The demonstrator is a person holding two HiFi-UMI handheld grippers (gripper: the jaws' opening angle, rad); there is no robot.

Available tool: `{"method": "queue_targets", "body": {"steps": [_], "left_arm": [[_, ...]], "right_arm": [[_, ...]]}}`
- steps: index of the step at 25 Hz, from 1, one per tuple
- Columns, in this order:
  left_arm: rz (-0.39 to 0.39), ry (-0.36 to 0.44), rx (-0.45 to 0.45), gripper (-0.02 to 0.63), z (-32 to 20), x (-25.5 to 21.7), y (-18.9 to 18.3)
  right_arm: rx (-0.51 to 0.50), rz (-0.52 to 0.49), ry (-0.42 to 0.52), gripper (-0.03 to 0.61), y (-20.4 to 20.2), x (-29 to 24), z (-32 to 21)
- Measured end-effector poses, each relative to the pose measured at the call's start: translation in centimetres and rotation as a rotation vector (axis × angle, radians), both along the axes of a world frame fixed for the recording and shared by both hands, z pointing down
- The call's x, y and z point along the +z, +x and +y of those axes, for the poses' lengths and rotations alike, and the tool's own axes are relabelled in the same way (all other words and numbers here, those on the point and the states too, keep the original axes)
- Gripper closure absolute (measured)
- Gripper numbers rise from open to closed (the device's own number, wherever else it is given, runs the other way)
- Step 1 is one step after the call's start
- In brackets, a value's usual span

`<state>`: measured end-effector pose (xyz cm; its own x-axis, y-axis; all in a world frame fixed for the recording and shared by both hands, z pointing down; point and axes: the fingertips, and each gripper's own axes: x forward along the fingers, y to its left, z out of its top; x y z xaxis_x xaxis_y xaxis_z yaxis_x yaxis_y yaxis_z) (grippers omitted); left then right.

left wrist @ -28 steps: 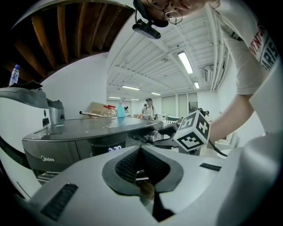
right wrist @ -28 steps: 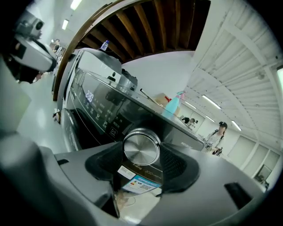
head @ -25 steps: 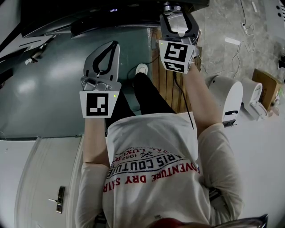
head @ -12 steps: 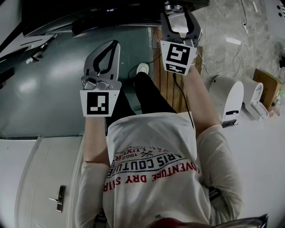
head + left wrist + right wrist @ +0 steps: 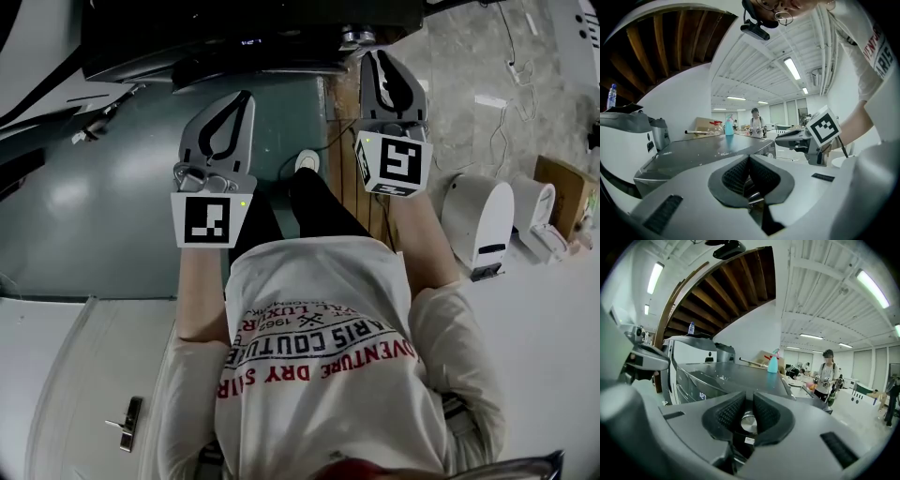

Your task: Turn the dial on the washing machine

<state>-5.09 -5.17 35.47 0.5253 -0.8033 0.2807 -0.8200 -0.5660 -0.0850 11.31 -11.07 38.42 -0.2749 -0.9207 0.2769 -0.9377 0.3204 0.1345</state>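
Observation:
The washing machine (image 5: 234, 42) is dark, with a lit display, and runs along the top of the head view. Its silver dial (image 5: 356, 37) sits at the right end of the panel. My right gripper (image 5: 374, 54) points at the dial from just below it. Its jaws are closing to a narrow gap, with nothing pressed between them. In the right gripper view the dial (image 5: 749, 423) shows through that gap, ahead of the right gripper (image 5: 749, 404). My left gripper (image 5: 242, 94) is shut and empty, held apart to the left. Its pads meet in the left gripper (image 5: 749, 160) view.
A wooden pallet (image 5: 352, 150) and a cable lie under the right arm. White appliances (image 5: 478, 220) and a cardboard box (image 5: 562, 183) stand on the floor at right. A white door with a handle (image 5: 122, 422) is at lower left. A blue spray bottle (image 5: 773, 363) stands on the machine top.
The right gripper's wide-open jaws, which stood around the dial, have narrowed. It has drawn back a little from the panel and rolled. The left gripper has stayed put.

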Motion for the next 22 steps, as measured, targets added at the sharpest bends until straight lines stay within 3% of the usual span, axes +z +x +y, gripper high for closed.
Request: {"method": "queue_targets", "body": {"steps": [11, 22], "left_arm": [[0.046, 0.049, 0.004, 0.597, 1.0, -6.6, -1.4], [0.036, 0.064, -0.049, 0.597, 1.3, -10.1, -3.5]], "right_arm": [[-0.064, -0.148, -0.001, 0.551, -0.2, -6.9, 3.0], [-0.162, -0.128, 0.070, 0.551, -1.5, -12.0, 5.8]]}}
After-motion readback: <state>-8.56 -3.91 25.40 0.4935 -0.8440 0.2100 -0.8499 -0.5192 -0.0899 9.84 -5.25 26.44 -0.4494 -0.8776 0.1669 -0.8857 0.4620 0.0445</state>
